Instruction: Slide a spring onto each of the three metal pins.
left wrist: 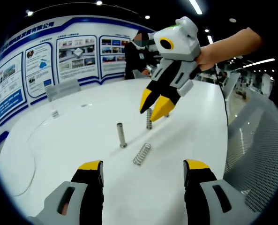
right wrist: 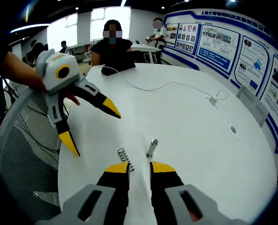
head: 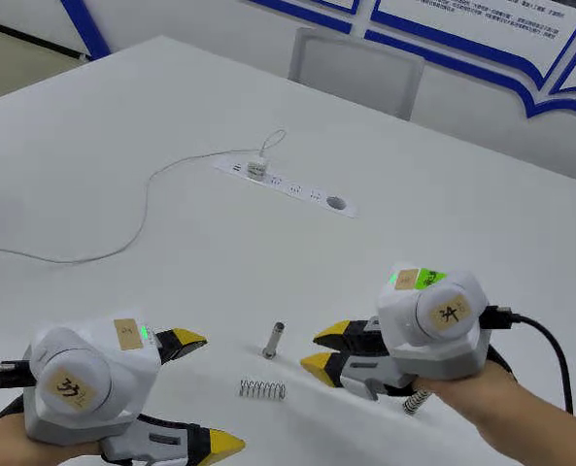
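Steel pin (head: pixel 274 340): upright and bare on the table (head: pixel 171 146), between the grippers.
Spring (head: pixel 262 389): flat just beside the pin, long axis left-to-right in the head view.
Right gripper (head: pixel 312 349): slightly parted, empty; spring just ahead of its tips, likely nearer.
Left gripper (head: pixel 225 392): wide open, empty.

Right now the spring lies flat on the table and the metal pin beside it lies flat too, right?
No. The spring lies flat on the table, but the metal pin beside it stands upright, as the left gripper view shows.
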Action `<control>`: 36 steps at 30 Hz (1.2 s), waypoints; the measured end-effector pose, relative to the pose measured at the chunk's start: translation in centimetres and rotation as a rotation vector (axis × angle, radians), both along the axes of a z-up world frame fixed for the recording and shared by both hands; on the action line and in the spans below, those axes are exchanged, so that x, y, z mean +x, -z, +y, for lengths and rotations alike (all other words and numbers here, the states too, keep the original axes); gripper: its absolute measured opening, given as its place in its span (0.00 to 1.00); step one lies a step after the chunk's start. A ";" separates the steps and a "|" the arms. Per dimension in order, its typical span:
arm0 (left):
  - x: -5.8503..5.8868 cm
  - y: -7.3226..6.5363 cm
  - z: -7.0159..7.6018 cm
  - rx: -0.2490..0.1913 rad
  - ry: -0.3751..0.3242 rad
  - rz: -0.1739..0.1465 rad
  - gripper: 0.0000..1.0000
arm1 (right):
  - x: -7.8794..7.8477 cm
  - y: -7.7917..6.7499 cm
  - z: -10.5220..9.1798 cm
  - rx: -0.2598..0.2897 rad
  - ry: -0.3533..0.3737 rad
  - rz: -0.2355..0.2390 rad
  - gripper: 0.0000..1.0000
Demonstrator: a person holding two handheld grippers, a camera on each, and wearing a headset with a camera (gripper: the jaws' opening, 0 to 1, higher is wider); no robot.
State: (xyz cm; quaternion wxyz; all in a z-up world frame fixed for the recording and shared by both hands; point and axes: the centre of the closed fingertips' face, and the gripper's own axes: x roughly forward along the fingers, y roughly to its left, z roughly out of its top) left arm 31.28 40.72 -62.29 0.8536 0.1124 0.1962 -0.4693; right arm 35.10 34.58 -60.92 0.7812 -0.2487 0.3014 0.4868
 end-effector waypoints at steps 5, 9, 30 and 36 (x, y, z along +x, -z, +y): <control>0.2 0.0 0.2 -0.005 -0.014 0.003 0.72 | -0.2 1.1 0.7 -0.013 -0.022 0.023 0.17; 0.4 0.3 0.3 0.005 -0.022 0.010 0.72 | -0.4 2.2 1.1 -0.027 -0.037 0.044 0.17; -0.1 1.3 0.3 0.006 -0.015 0.071 0.76 | -0.6 6.4 2.1 -0.072 -0.092 0.114 0.17; -0.3 1.6 0.3 0.012 -0.012 0.081 0.75 | -0.8 6.7 1.9 -0.070 -0.102 0.127 0.16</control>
